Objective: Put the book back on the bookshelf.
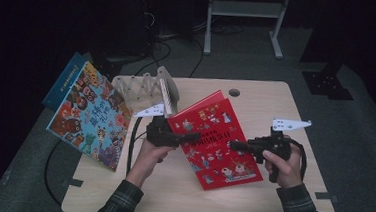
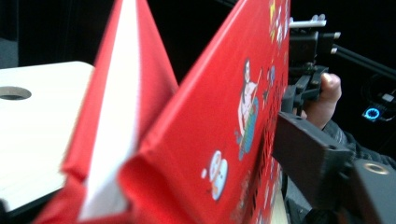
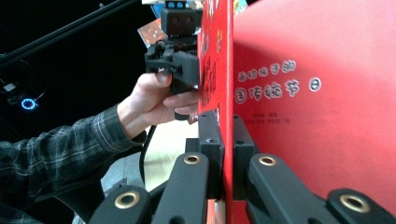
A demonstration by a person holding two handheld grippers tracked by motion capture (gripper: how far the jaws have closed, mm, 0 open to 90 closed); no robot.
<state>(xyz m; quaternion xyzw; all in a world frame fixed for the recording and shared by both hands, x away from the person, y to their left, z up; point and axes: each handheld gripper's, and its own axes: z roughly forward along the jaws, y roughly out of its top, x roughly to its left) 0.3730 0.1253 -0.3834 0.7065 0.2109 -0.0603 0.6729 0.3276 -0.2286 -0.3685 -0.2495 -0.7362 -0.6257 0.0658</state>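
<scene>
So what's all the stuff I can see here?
Red picture book: one, red, middle of the table, held up between both grippers.
Colourful picture book: one, many colours with a blue spine, leaning at the table's left edge.
Folding book rack: one, pale wood, back left of the table.
Table: one, light wood, with a round hole near the back.
White frame: one, on the floor behind.
Left gripper: one, black, closed on the red book's left edge.
Right gripper: one, black, closed on its right edge.
Hands: two, sleeves checked.
</scene>
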